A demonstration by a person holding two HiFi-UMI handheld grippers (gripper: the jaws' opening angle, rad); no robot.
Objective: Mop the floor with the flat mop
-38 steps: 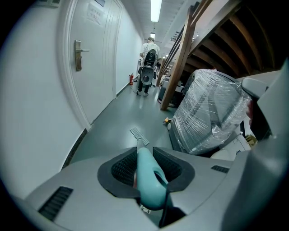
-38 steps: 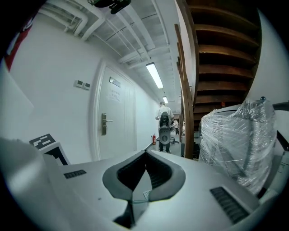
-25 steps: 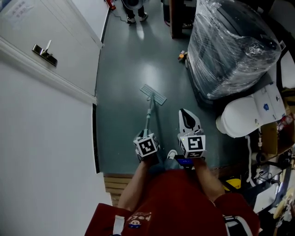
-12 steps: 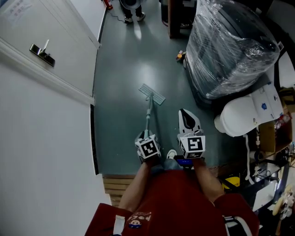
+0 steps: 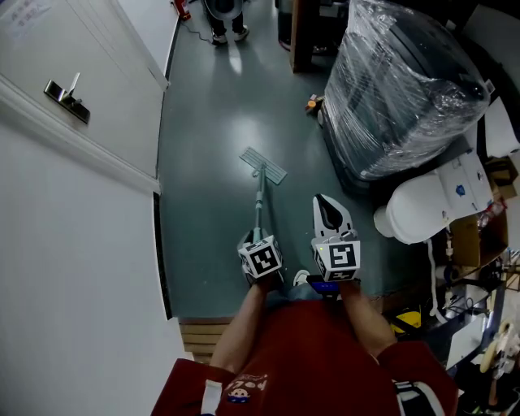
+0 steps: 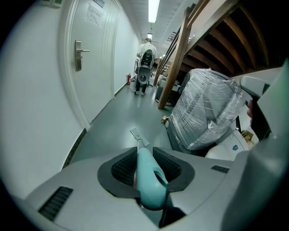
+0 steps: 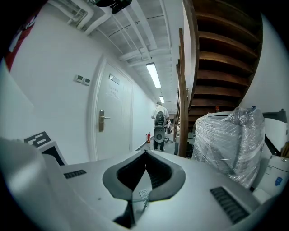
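Observation:
The flat mop lies ahead of me on the grey-green floor (image 5: 211, 122), its head (image 5: 262, 165) flat and angled. Its pole (image 5: 259, 203) runs back to a teal handle (image 6: 149, 180), and my left gripper (image 5: 258, 241) is shut on that handle. In the left gripper view the handle fills the gap of the left gripper (image 6: 145, 164), with the mop head (image 6: 137, 134) small beyond it. My right gripper (image 5: 327, 203) hovers beside the pole, to its right, apart from it. In the right gripper view the right gripper (image 7: 145, 155) has its jaws meeting, with nothing between them.
A white wall and door with a metal handle (image 5: 63, 91) line the left side. A large plastic-wrapped load (image 5: 406, 89) and a white rounded fixture (image 5: 431, 207) crowd the right. A small orange object (image 5: 312, 104) lies on the floor. A person (image 5: 221, 12) stands far down the corridor.
The whole scene has drifted slightly left and up in the head view, the mop head with it. Both grippers hold the same pose and the same grip.

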